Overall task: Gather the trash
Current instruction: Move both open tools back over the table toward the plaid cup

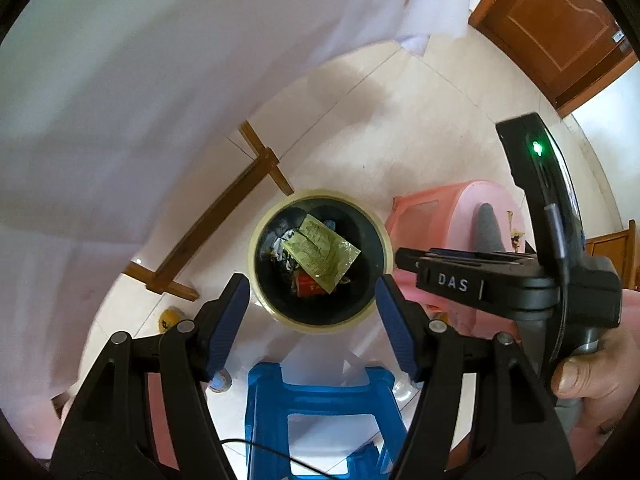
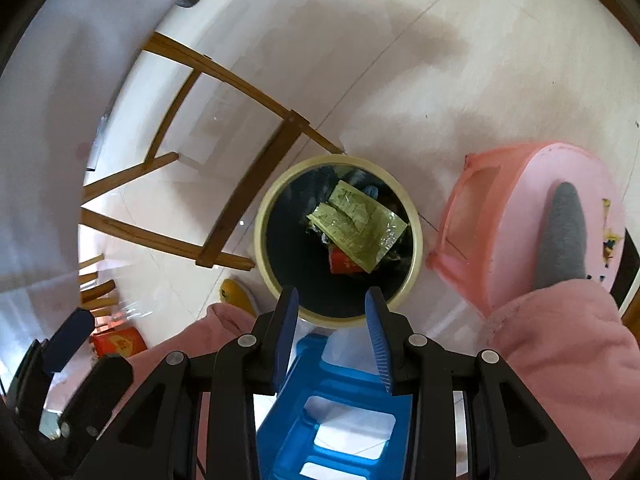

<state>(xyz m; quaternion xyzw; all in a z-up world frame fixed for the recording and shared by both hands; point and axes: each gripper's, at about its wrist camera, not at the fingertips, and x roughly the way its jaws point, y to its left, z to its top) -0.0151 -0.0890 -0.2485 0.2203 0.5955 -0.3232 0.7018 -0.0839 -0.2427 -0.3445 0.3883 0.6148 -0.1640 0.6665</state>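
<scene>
A: How will the wrapper [image 1: 321, 254] handle?

B: I'd judge it light, thin and crinkly, a bit slick. Pinch it at a free corner or edge; a grip on the flat middle would likely slide.

A: Where is it?

B: In the bin [image 1: 320, 259], lying flat on top of the other rubbish, over a red packet [image 2: 343, 262]. The bin stands on the floor between a wooden frame and a pink stool [image 2: 532, 216].

A: Looks?

B: Yellow-green foil, rectangular, printed, creased, one corner folded.

A: The claws?

B: Left gripper [image 1: 312, 322] gapes wide above the bin, empty. Right gripper [image 2: 331, 330] stands partly open, nothing between its pads.
</scene>
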